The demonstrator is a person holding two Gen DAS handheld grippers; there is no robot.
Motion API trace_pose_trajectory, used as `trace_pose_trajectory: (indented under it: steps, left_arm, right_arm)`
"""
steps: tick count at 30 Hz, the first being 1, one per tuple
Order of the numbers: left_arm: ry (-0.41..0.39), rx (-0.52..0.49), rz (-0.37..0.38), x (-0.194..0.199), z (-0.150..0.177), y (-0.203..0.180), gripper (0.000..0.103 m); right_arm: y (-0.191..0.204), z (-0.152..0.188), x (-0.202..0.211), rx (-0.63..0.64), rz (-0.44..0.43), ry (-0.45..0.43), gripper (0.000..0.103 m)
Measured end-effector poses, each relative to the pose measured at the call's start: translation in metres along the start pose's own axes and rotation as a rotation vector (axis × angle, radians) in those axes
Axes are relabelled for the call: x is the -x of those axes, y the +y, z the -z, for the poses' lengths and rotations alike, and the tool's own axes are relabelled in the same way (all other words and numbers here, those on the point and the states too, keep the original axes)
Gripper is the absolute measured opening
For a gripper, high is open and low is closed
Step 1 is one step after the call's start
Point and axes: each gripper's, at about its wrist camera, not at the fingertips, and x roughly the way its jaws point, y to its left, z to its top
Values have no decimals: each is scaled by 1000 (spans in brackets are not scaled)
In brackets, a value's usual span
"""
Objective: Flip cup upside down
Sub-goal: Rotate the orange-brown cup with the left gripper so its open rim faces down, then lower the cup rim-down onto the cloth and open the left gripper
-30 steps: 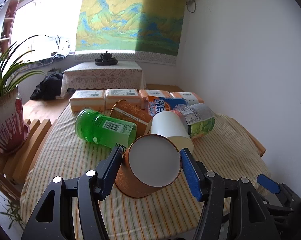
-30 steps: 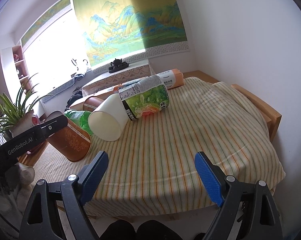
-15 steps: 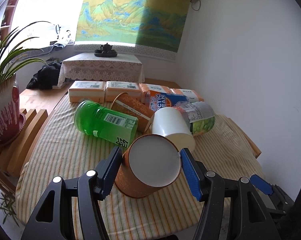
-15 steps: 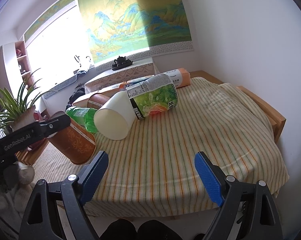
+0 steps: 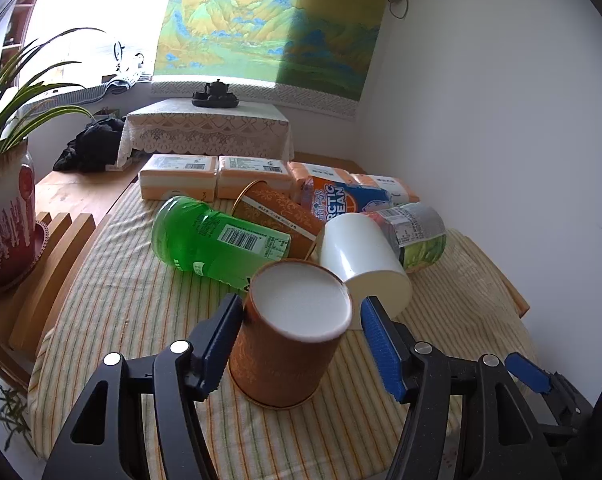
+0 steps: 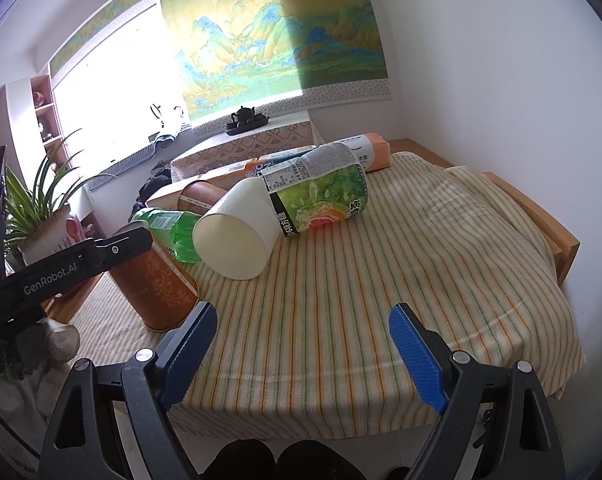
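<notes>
An orange paper cup with a gold pattern stands upside down on the striped cloth, white base up; it also shows in the right wrist view. My left gripper is around it. The left pad touches the cup wall; the right pad stands a little off it, so the jaws look open. My right gripper is open and empty, low over the near edge of the table.
A white cup, a second orange cup, a green bottle and a labelled bottle lie on their sides just behind. Tissue packs line the far edge. A potted plant stands left. A wall is on the right.
The left gripper lowered the orange cup onto the cloth, rim down, and the jaws parted a little. The right gripper drifted slightly.
</notes>
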Motion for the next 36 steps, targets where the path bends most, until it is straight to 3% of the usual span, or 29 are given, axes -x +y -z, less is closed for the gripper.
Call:
trace_pose_trajectory:
  steps: [3,8,19,21,36]
  left_arm:
    - [-7,12,8,0,0,4,79]
    - [-11,8,-2,1,0,7,86]
    - [-66,-71,-114,32,2,14,89]
    - [-70,-74,-128,37,2,18,94]
    - [-93,-35,-222,64,17,50,103]
  right_arm:
    - [2,0,-4,-2,-8,10,85]
    - [9,-1,-9,9,-21,16,85]
    - [26,-7,-4,36,-38,-3,85]
    - [33,-8,-2,49,-42,-11,85]
    - [71,-15,7,118,-52,-69,94]
